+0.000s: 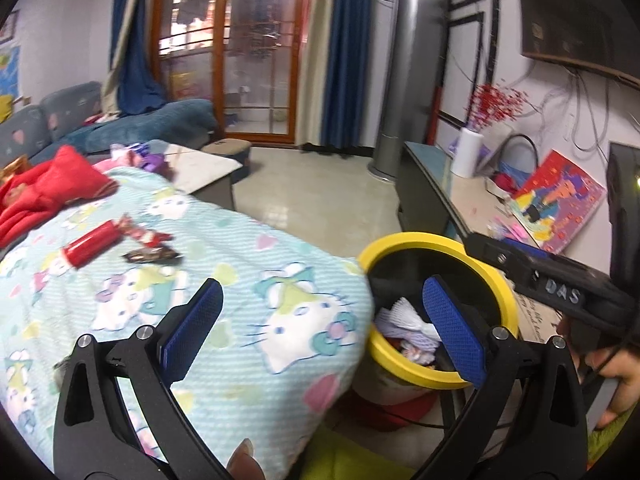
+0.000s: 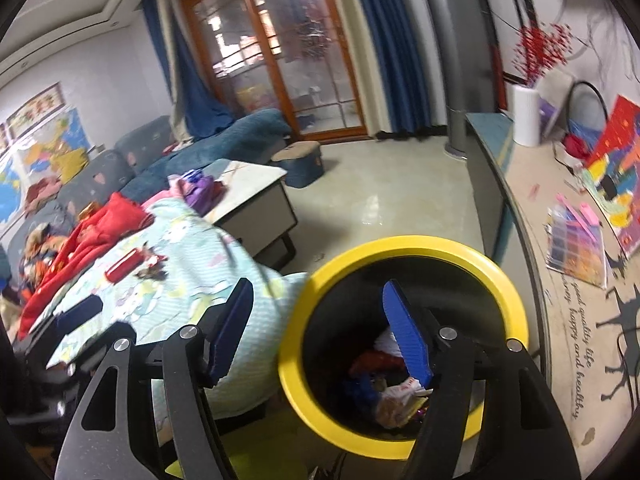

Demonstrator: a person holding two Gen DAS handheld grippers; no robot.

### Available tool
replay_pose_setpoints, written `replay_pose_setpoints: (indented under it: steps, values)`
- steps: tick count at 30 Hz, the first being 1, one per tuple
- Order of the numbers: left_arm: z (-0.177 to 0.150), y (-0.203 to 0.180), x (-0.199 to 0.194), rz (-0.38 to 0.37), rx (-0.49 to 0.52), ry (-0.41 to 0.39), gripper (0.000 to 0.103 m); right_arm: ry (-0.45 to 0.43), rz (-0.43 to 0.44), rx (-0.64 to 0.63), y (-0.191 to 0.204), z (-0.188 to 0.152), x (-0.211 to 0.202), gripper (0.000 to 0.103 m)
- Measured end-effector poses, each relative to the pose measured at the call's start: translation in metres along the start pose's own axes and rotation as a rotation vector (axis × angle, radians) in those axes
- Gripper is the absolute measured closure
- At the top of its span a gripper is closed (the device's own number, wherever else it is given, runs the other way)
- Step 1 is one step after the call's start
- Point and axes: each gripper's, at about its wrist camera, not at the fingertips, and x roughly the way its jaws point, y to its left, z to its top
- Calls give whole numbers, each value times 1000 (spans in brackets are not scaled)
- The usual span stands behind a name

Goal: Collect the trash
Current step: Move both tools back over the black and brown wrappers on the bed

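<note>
The bin's yellow rim [image 1: 436, 240] stands against the edge of the cartoon-cat blanket [image 1: 248, 248]. My left gripper [image 1: 322, 292] hangs open above that edge, its right finger over the bin, nothing between the pads. My right gripper [image 2: 318, 292] is open too, straddling the yellow rim [image 2: 400, 244], with its right finger over the bin's mouth. Inside the bin lie crumpled white paper [image 1: 400, 320] and snack wrappers [image 2: 400, 396]. On the blanket farther back lie a red tube-shaped wrapper [image 1: 90, 246], a smaller red wrapper [image 1: 144, 234] and a dark wrapper [image 1: 150, 255].
Red clothing [image 1: 48, 192] is piled at the blanket's far left. A low coffee table [image 2: 256, 184] stands behind the blanket, a stool [image 2: 300, 160] beyond it. A long bench [image 2: 520, 200] with a white vase [image 2: 526, 116] and papers runs along the right wall. A hand [image 1: 616, 380] grips the right tool.
</note>
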Motion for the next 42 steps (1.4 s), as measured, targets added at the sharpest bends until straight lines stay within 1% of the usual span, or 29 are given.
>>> replay_pose_setpoints:
  steps: [4,7,8,13,24,30,34,36,39,42]
  values:
    - [-1,23,-11,56,-54,-15,11,8,29,-51,20,-1,2,38]
    - [-3,43,-19,93,-95,-25,11,6,51,-78,32,-1,1,29]
    - [-5,48,-22,101,-103,-28,11,1,61,-89,37,0,1,28]
    - [-6,70,-36,148,-146,-46,11,-4,101,-138,60,4,2,28]
    - [-12,109,-60,225,-223,-64,11,3,192,-232,113,9,6,27]
    - [-22,131,-66,296,-269,-44,11,14,236,-290,140,12,16,27]
    - [-31,151,-66,321,-315,-11,11,34,274,-329,158,12,29,27]
    - [-36,159,-64,330,-332,13,11,59,286,-355,169,12,41,27]
    - [-47,173,-60,321,-368,56,11,86,296,-382,182,13,59,27]
    - [-58,183,-55,307,-398,94,11,104,279,-420,191,13,78,27]
